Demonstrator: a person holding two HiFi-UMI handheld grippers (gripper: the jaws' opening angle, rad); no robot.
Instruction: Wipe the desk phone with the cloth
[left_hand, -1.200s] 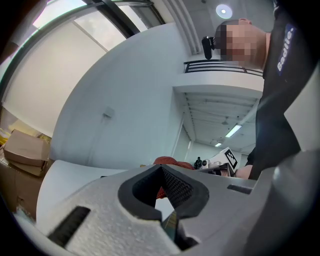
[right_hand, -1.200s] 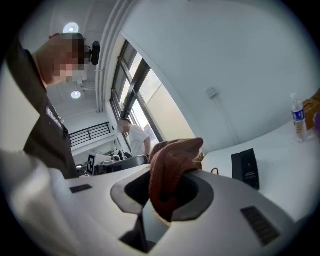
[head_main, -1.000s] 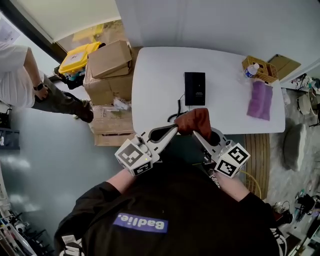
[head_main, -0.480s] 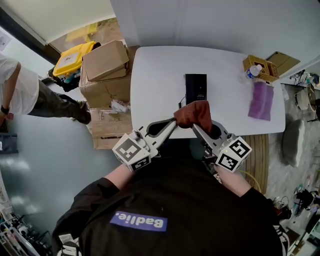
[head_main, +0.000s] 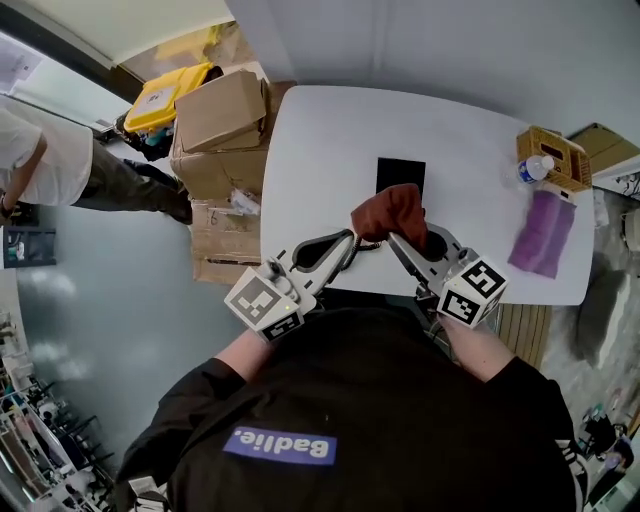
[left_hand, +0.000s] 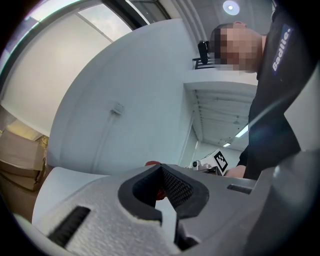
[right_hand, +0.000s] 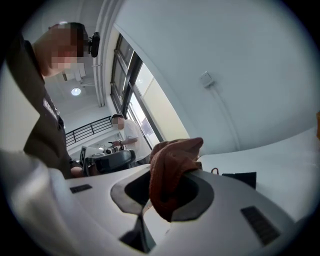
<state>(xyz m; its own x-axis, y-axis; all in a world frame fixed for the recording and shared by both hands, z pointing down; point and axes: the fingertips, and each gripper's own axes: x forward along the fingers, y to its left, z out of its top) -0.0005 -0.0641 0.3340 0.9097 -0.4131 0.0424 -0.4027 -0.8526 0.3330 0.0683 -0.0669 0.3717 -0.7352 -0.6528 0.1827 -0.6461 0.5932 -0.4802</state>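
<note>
A black desk phone (head_main: 400, 172) lies flat in the middle of the white table (head_main: 320, 150); its near end is hidden behind a rust-brown cloth (head_main: 392, 212). The cloth is bunched and held up between both grippers above the phone's near edge. My left gripper (head_main: 352, 238) is shut on the cloth's left corner; a sliver of red shows in the left gripper (left_hand: 161, 172). My right gripper (head_main: 393, 240) is shut on the cloth (right_hand: 172, 165), which spills over the right gripper (right_hand: 169, 187). The right gripper view shows the phone (right_hand: 241, 179) beyond.
Cardboard boxes (head_main: 220, 115) and a yellow bin (head_main: 168, 92) stand off the table's left edge. A purple cloth (head_main: 545, 232) and a wicker basket (head_main: 553, 152) with a bottle sit at the table's right end. A person (head_main: 50, 165) stands far left.
Both grippers have carried the cloth forward, from over the table's near edge to over the phone's near end. The person at the left has moved.
</note>
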